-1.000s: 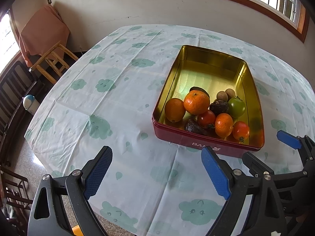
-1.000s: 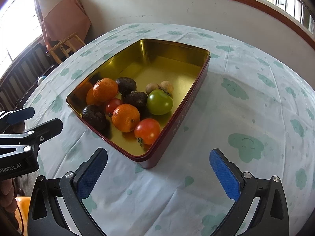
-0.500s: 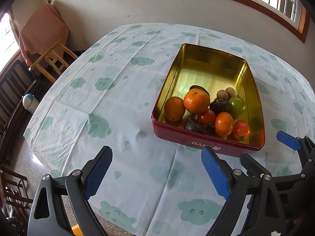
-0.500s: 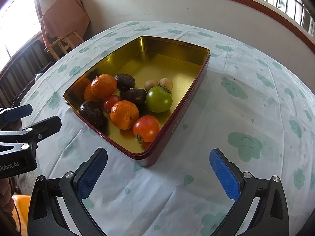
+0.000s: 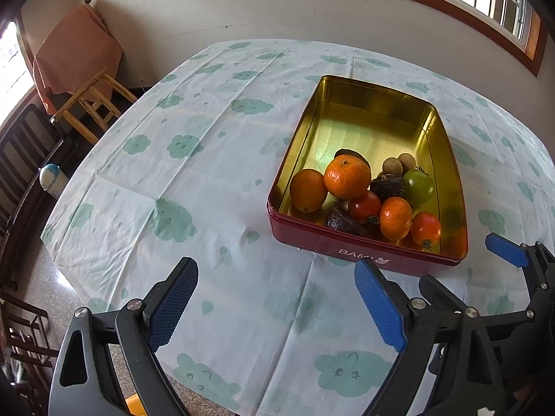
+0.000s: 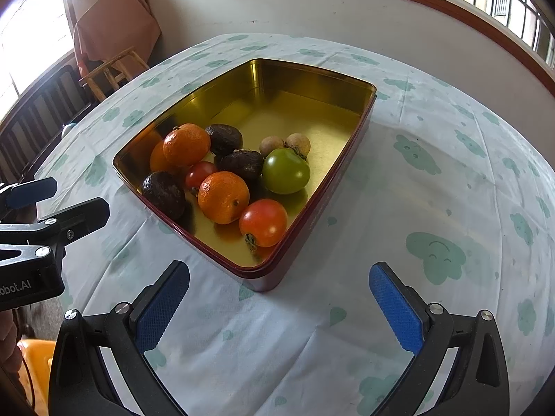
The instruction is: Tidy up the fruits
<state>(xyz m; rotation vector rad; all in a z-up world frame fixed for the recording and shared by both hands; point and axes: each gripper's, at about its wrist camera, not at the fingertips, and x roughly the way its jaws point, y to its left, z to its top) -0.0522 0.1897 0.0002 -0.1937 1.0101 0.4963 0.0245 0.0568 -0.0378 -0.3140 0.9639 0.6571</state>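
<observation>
A red tin with a gold inside [image 5: 374, 118] [image 6: 312, 79] sits on the table. Its near end holds several fruits: oranges [image 5: 347, 177] [image 6: 223, 197], red tomatoes [image 5: 426, 228] [image 6: 263, 222], a green tomato [image 5: 418, 187] [image 6: 285, 170], dark avocados [image 6: 163, 194] and two small brown longans [image 6: 285, 144]. My left gripper [image 5: 275, 300] is open and empty over the cloth, left of and before the tin. My right gripper [image 6: 279, 303] is open and empty just before the tin's near corner. Each gripper shows at the edge of the other's view.
The round table carries a white cloth with green cloud prints [image 5: 173, 215]. A wooden chair draped in orange cloth [image 5: 79, 69] stands at the back left by the wall. Dark chairs [image 6: 41, 118] line the left side. A yellow stool [image 6: 34, 364] sits low at left.
Both grippers have drawn back and tilted slightly, so the tin sits a little higher in both views. The fruits have not moved. Both grippers stay open.
</observation>
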